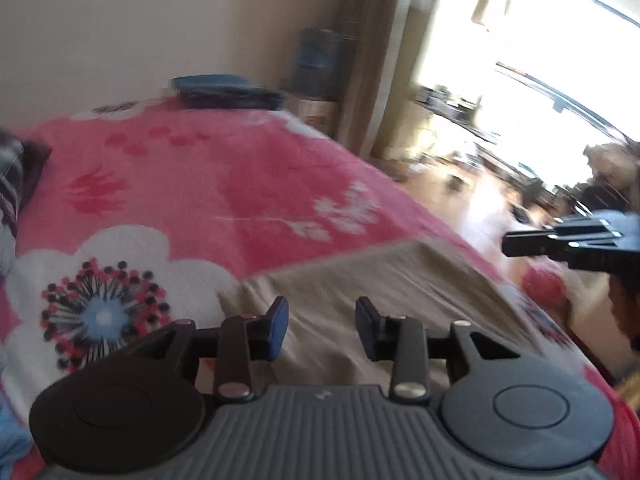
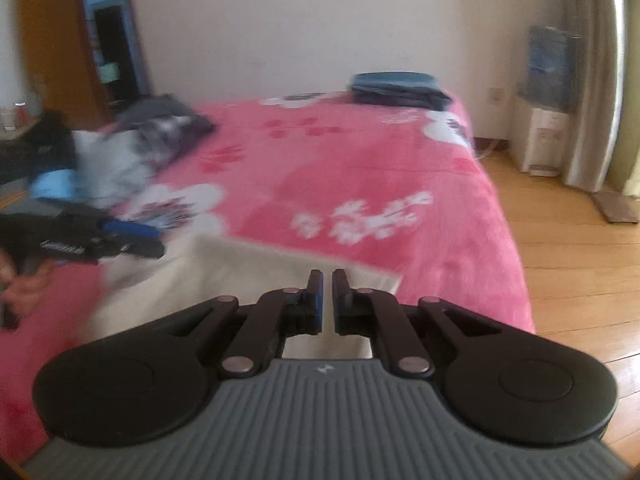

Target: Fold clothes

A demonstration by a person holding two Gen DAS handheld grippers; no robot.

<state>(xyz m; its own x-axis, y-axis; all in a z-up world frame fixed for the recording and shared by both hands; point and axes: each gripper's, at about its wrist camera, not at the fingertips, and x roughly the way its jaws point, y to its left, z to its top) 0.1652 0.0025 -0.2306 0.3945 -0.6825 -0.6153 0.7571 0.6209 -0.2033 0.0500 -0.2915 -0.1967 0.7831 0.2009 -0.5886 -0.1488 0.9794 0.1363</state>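
A beige garment (image 1: 360,276) lies flat on the pink flowered bedspread (image 1: 224,184), near the bed's front right corner. My left gripper (image 1: 322,328) hovers over it, open, with nothing between its fingers. My right gripper (image 2: 327,300) is above the garment's (image 2: 248,272) right corner, shut, with only a thin slit between the pads and no cloth in them. In the left wrist view the right gripper (image 1: 506,242) enters from the right. In the right wrist view a hand (image 2: 24,284) at the left holds the left gripper (image 2: 154,240). Both views are blurred.
A folded dark blue stack (image 2: 400,88) sits at the bed's far corner. A loose pile of clothes (image 2: 132,144) lies at the left side of the bed. A water dispenser (image 2: 544,100), a curtain and wooden floor (image 2: 572,264) are to the right of the bed.
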